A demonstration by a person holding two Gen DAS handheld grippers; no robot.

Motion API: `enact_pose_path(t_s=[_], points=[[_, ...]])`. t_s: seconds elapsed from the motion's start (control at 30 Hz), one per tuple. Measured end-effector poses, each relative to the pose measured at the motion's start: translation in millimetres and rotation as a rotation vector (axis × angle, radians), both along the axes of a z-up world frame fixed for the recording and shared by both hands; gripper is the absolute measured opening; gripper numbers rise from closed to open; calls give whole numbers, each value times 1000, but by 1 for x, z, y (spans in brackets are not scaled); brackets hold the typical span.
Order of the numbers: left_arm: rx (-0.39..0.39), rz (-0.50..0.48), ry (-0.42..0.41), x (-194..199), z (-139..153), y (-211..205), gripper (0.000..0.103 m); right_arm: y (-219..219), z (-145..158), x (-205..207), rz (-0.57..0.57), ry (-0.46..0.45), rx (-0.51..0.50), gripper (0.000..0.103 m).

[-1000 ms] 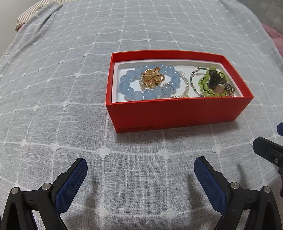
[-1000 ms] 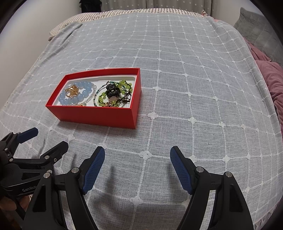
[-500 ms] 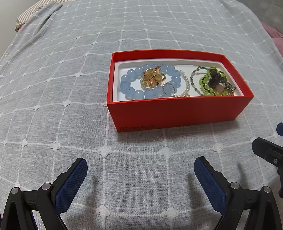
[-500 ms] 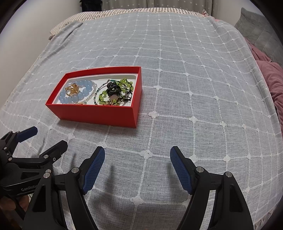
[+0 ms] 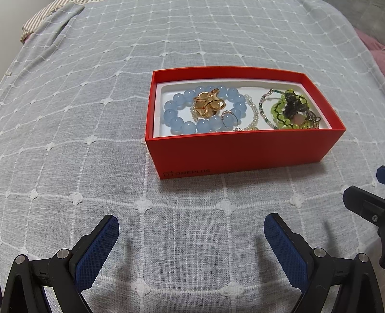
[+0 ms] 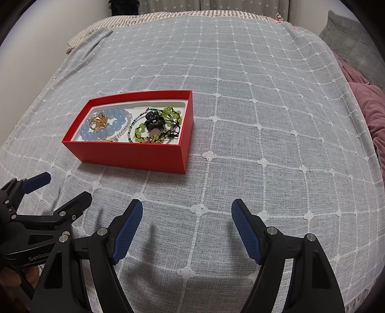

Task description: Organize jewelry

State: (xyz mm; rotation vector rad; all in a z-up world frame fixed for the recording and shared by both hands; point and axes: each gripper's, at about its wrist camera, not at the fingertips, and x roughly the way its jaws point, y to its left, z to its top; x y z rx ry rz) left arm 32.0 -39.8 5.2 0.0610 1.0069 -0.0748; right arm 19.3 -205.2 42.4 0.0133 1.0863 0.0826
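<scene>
A red box [image 5: 243, 154] [image 6: 130, 154] with a white lining stands on the bed cover. In it lie a pale blue bead bracelet [image 5: 175, 122] [image 6: 113, 120], a gold flower-shaped piece [image 5: 209, 103] [image 6: 97, 120], a pearl strand [image 5: 253, 115], a green bead bracelet [image 5: 279, 115] [image 6: 142, 130] and a black claw clip [image 6: 154, 121]. My left gripper [image 5: 191, 238] is open and empty, well short of the box; it also shows in the right wrist view [image 6: 60, 187]. My right gripper [image 6: 186, 224] is open and empty, to the right of the box.
The bed cover [image 6: 264, 108] is grey with a white grid pattern. A striped pillow edge [image 6: 168, 18] lies at the far end. A pink blanket [image 6: 370, 108] and a grey cushion [image 6: 351, 36] lie at the right.
Both views have shifted slightly, so the box sits a little differently in frame. Both grippers stay open and empty.
</scene>
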Motion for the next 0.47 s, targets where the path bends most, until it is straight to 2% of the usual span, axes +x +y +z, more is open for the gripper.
enact_pose_path(t_s=[0.47], points=[[38,-9,-2,-5,-4,4,99,1,-1,-1,5,2,-3,79]])
